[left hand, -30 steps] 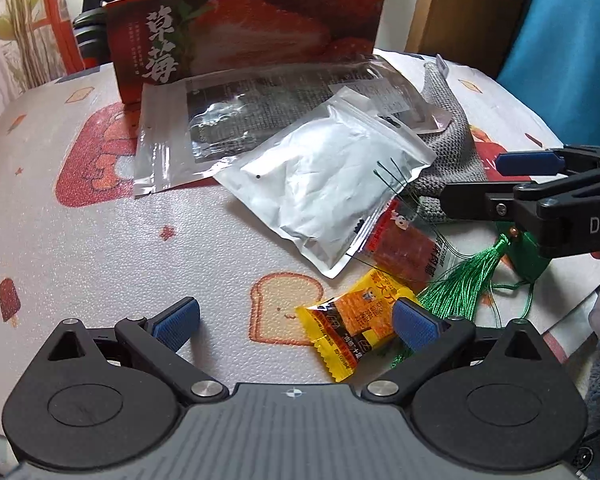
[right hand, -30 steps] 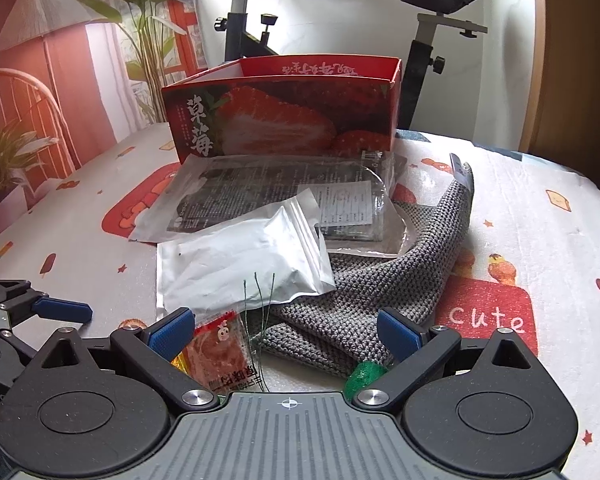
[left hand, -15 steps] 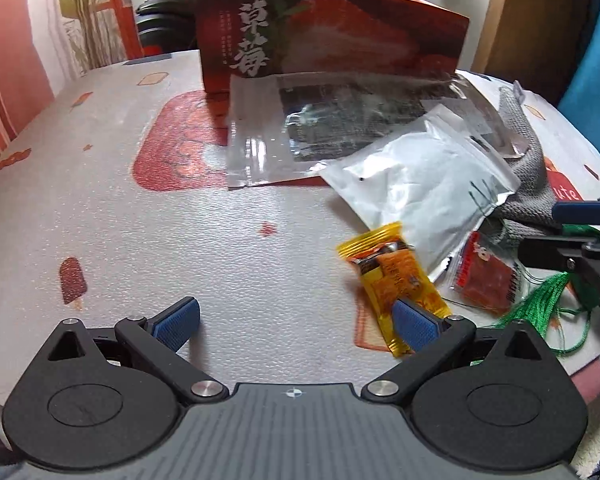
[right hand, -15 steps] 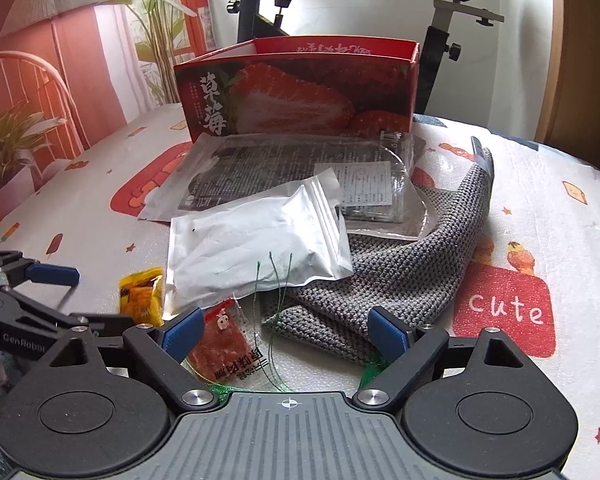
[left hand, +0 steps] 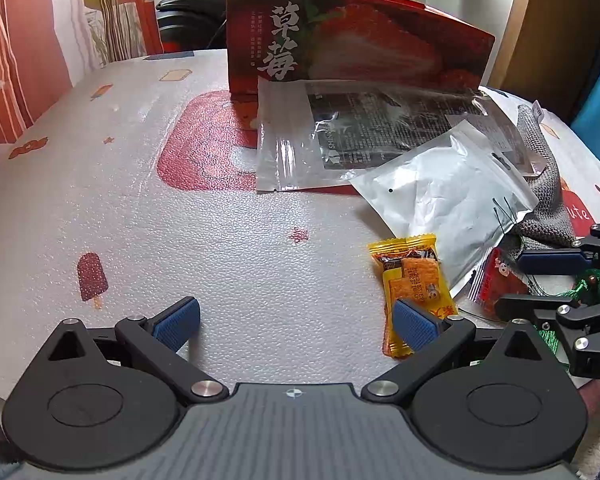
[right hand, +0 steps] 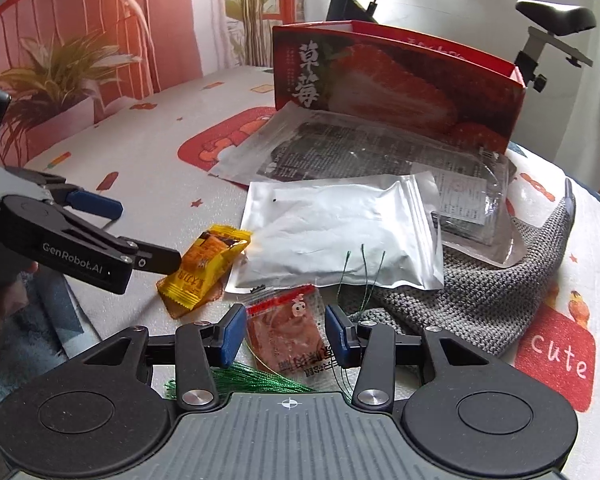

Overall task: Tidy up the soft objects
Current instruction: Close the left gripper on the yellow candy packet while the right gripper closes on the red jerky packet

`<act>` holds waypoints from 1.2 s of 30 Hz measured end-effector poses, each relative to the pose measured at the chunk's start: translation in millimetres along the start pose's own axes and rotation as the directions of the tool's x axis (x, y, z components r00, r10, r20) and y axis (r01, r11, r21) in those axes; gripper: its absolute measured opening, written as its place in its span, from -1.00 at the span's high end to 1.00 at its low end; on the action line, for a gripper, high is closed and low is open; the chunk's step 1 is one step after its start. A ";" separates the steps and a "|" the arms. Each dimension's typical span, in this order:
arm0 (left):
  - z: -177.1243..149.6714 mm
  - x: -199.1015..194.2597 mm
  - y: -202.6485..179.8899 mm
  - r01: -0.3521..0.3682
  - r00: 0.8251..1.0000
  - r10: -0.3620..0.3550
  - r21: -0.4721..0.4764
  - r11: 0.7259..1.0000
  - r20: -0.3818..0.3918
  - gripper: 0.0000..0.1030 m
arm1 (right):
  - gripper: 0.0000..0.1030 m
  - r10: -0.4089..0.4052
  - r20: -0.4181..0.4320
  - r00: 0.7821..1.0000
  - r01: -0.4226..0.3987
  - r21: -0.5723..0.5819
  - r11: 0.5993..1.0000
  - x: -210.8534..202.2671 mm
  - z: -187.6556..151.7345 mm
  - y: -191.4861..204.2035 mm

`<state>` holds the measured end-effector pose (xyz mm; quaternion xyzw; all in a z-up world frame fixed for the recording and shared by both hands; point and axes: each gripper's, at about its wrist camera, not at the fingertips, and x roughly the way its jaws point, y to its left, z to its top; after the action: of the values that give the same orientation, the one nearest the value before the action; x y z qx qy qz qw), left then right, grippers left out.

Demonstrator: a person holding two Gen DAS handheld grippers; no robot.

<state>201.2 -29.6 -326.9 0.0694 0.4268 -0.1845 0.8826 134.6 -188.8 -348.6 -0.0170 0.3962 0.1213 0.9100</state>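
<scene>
The red snack packet point(right hand: 286, 330) lies on the table point(left hand: 180, 240) near its front edge, directly ahead of the right gripper point(right hand: 285, 334) and framed between its two blue pads point(right hand: 231, 334). The jaws are seen partly closed, with a pad just beside each long side of the packet; whether either pad touches the film cannot be told, so no grip is claimed. The packet's long axis runs roughly along the fingers, from the front edge toward the white pouch point(right hand: 340, 232), so the short width is presented to the jaws. The packet is overlapped by green tassel threads point(right hand: 252, 382) at its near end.

The left gripper point(left hand: 296, 322) is held wide open and empty, with its right pad over the near end of the yellow candy wrapper point(left hand: 412, 280), which lies to the left of the red packet. The right gripper is judged the nearer tool for the red packet. The strawberry box point(right hand: 392, 80) stands open toward the far edge, behind the clear bag point(left hand: 360, 136) and the grey knit cloth point(right hand: 500, 280).
</scene>
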 end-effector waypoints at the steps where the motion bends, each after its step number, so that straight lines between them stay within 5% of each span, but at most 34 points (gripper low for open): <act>1: -0.1 0.4 0.0 0.000 1.000 0.000 0.000 1.000 0.001 -1.00 | 0.20 -0.003 -0.011 1.000 0.003 -0.014 1.000 2.9 -0.7 1.0; 11: 1.0 -0.6 2.3 0.009 1.000 -0.009 -0.026 1.000 0.003 -0.99 | 0.05 -0.022 -0.034 0.999 0.020 -0.071 0.997 11.5 -7.1 4.7; 16: 4.8 -13.5 8.5 0.138 0.990 -0.135 -0.081 0.987 0.046 -0.54 | 0.02 -0.021 -0.027 0.999 0.020 -0.063 0.998 15.1 -5.8 0.8; 24: 8.5 -6.7 -26.3 0.259 0.966 -0.259 0.015 0.966 0.010 -0.49 | 0.17 -0.014 -0.019 1.000 0.013 -0.042 0.999 11.5 -8.6 -1.8; 29: 6.8 1.9 -35.6 0.241 0.970 -0.242 0.050 0.969 0.006 -0.20 | 0.18 -0.016 -0.015 1.000 0.016 -0.023 1.000 9.9 -9.8 -5.6; 36: 12.7 7.9 -40.2 0.202 0.978 -0.205 0.080 0.976 0.031 -0.08 | 0.18 -0.015 -0.010 1.000 0.015 -0.010 1.000 10.5 -11.1 -6.6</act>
<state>199.5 -72.3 -323.7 0.0554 0.4069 -0.2915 0.8639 135.1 -194.4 -364.2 -0.0251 0.4001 0.1161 0.9087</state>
